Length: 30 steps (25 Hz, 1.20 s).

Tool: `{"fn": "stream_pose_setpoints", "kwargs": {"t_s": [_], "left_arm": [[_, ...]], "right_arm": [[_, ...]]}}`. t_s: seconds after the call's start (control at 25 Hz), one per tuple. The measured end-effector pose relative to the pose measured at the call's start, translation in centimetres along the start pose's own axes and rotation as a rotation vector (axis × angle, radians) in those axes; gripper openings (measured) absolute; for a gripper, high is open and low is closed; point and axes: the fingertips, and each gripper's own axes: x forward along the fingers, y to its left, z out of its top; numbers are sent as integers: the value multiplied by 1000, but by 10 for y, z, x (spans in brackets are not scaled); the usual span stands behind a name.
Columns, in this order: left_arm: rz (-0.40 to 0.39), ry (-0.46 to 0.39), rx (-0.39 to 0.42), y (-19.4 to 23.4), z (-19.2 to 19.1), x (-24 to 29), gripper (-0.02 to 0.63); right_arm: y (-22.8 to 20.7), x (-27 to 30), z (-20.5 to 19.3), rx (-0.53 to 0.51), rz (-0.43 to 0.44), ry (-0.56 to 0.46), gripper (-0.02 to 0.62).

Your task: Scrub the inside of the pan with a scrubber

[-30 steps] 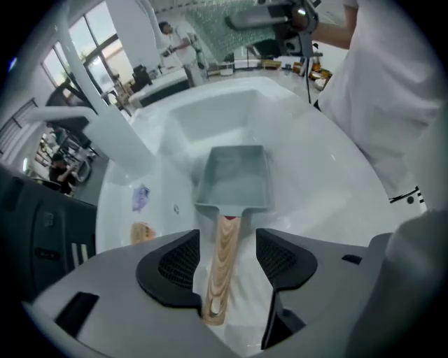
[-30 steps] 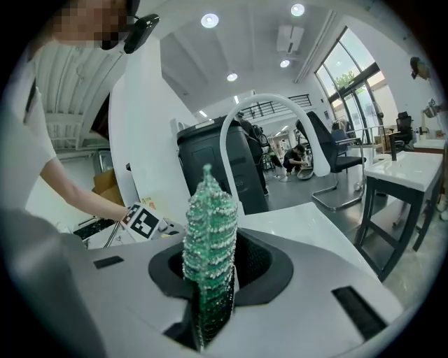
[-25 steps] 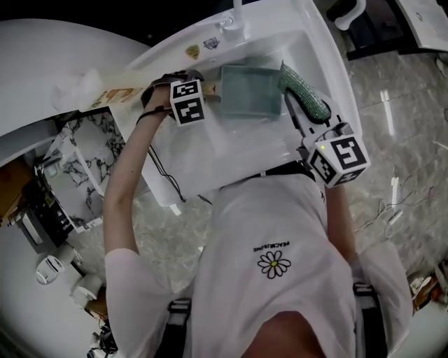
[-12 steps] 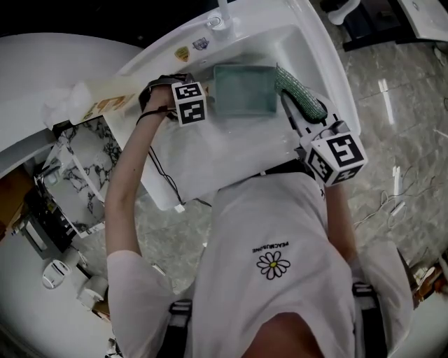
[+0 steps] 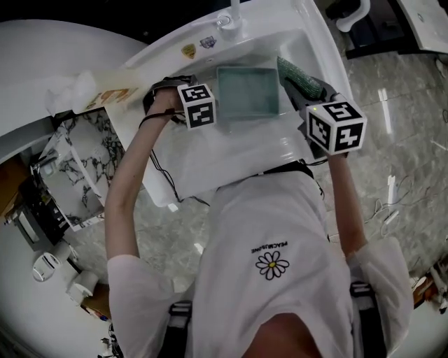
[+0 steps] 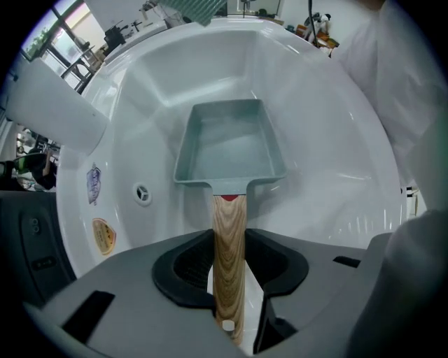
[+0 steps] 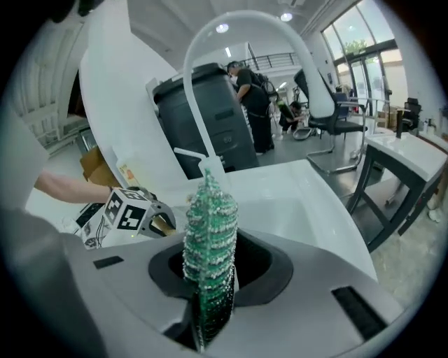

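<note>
A teal rectangular pan (image 5: 246,92) (image 6: 231,147) lies in the white sink (image 5: 231,157) (image 6: 329,140). Its wooden handle (image 6: 229,259) runs back between the jaws of my left gripper (image 5: 203,105) (image 6: 229,280), which points down. Those jaws have just been closing, and the pads now press on the handle. My right gripper (image 5: 308,94) (image 7: 208,294) is shut on a green sparkly scrubber (image 5: 297,75) (image 7: 210,224). The scrubber hangs just off the pan's right rim, above the sink, clear of the pan. The pan's inside looks bare.
A curved white faucet (image 5: 231,17) (image 7: 238,28) stands at the sink's far rim. The drain (image 6: 143,194) and two stickers (image 6: 103,234) sit left of the pan. A dark bin (image 7: 210,119), a table (image 7: 413,157) and people lie beyond. A cable (image 5: 164,175) hangs over the sink's near left edge.
My right gripper with the scrubber has moved up the picture, closer to the pan's right side. The left gripper has stayed at the pan's handle end.
</note>
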Motion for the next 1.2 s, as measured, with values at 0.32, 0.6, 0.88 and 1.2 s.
{"fn": "stream_pose_setpoints", "kwargs": {"t_s": [0.32, 0.6, 0.88, 1.2], "left_arm": [[-38, 102, -188, -42, 2, -25, 144], [-31, 101, -332, -80, 3, -24, 143], [-20, 88, -380, -90, 7, -24, 143], [-7, 64, -423, -93, 11, -22, 143]], "right_arm": [[-15, 72, -37, 98, 154, 428, 63], [-7, 127, -92, 115, 190, 723, 63], [-3, 167, -125, 43, 102, 879, 63], [5, 163, -131, -3, 119, 915, 63]]}}
